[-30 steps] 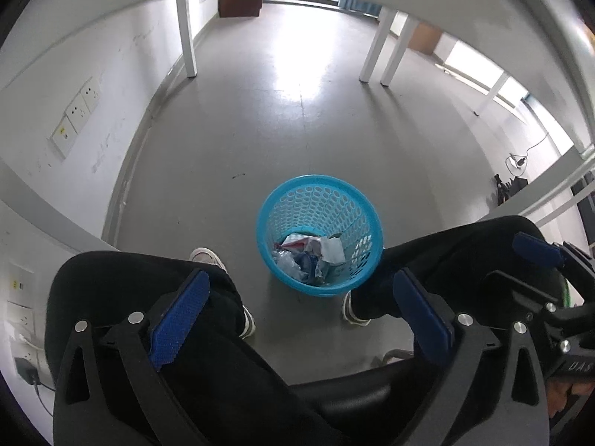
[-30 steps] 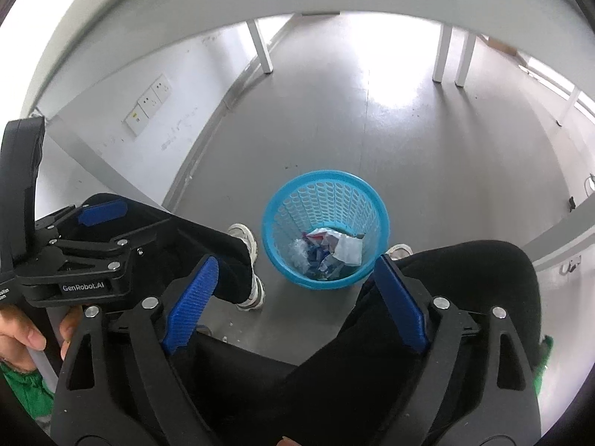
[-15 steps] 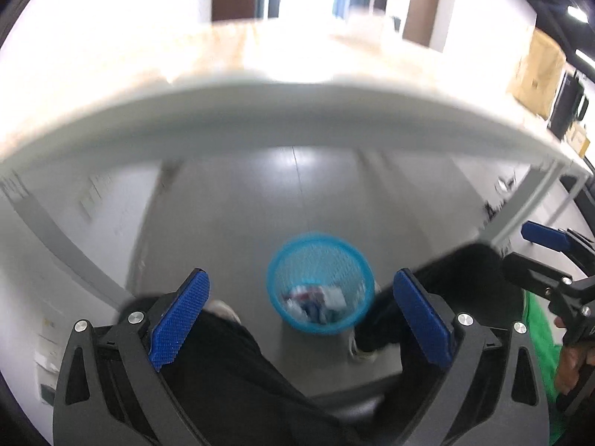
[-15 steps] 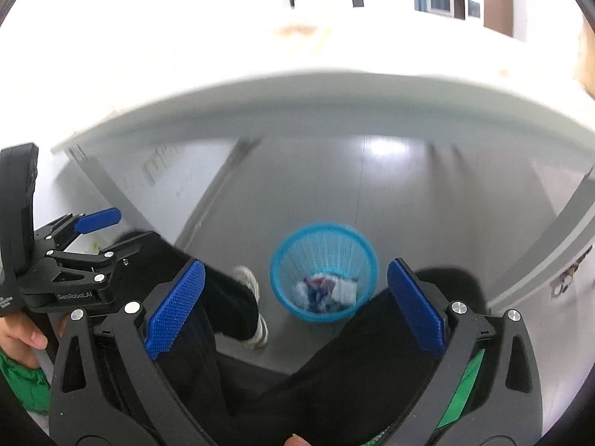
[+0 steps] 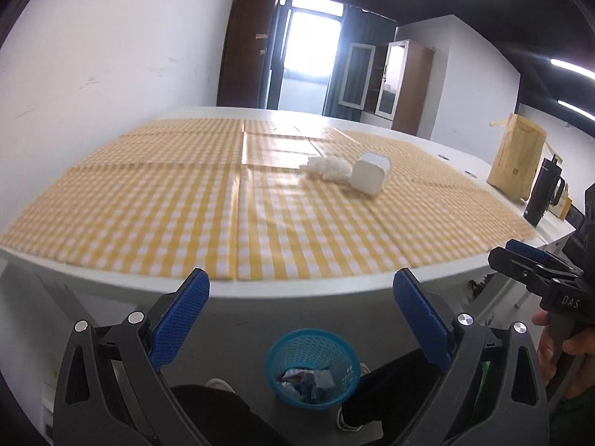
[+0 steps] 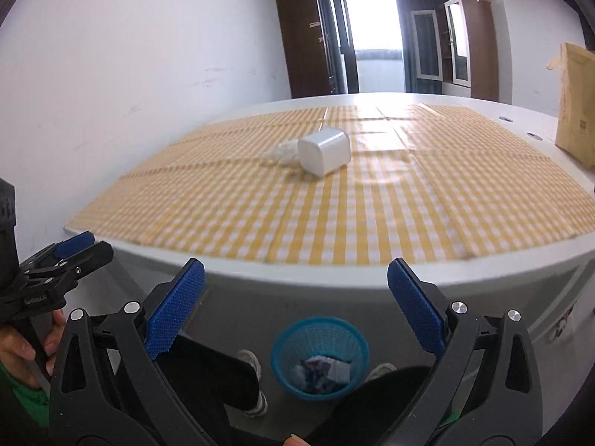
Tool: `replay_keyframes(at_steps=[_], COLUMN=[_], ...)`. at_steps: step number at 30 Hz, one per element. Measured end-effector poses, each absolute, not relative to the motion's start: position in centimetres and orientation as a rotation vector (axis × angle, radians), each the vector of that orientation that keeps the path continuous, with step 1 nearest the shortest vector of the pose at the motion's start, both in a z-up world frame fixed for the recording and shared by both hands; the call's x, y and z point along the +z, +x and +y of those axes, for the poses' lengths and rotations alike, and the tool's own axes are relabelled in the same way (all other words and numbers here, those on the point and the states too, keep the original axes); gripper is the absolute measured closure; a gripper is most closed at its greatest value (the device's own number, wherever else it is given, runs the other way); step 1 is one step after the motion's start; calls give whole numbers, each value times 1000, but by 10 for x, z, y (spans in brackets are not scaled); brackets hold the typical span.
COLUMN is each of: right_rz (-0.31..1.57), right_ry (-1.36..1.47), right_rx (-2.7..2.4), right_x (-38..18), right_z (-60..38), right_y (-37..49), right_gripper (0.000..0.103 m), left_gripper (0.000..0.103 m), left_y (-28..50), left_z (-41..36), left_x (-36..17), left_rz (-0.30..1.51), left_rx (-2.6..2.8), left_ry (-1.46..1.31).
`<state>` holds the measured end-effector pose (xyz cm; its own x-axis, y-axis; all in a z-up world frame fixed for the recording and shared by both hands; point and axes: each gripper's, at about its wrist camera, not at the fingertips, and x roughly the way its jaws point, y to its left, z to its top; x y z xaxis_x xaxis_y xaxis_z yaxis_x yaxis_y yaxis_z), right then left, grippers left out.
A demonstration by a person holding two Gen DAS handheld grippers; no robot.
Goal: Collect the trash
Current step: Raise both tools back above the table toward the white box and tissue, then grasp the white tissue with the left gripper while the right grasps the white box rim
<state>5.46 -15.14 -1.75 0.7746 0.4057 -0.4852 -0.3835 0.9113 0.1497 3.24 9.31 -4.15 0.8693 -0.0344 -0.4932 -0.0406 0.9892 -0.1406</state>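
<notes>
A white cup (image 5: 370, 173) (image 6: 324, 151) lies on its side on the yellow checked tablecloth (image 5: 186, 200) (image 6: 372, 204), with a crumpled white tissue (image 5: 327, 166) (image 6: 280, 152) touching it. On the floor below the table edge stands a blue mesh bin (image 5: 313, 368) (image 6: 319, 356) holding crumpled trash. My left gripper (image 5: 301, 297) is open and empty, hovering at the near table edge. My right gripper (image 6: 295, 286) is wide open and empty too, beside the left one. Each gripper shows at the side of the other's view.
A brown paper bag (image 5: 517, 160) (image 6: 576, 111) and a black mug (image 5: 543, 191) stand at the table's right end. The person's legs in dark trousers (image 5: 223, 416) flank the bin. A white wall runs along the left; a door and cabinets stand behind.
Both grippers have risen from under the table and tilted up, so the views went from the floor and bin to the tabletop with the cup and tissue.
</notes>
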Motion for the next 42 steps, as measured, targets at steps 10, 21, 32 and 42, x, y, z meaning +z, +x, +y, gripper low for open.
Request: replay_keyframes(at_steps=[10,21,32,42], right_rz=[455,586,740,926], right_ry=[-16,-10,-29,127], right_rx=[388,380,309,248], right_x=[21,37,30,4], right_z=[-126,-97,-72,-69], right_y=[88,189,277,343], right_gripper=[9,9,9,10], left_gripper=[6,7,7,7], left_y=[70,126,171,238], left_z=[105,114,124,120], left_x=[-27,-22,-16,-16], left_rz=[529,569,614,703], left_rx=[-31,-63,-94,-219], left_ry=[-146,-104,-66,-17])
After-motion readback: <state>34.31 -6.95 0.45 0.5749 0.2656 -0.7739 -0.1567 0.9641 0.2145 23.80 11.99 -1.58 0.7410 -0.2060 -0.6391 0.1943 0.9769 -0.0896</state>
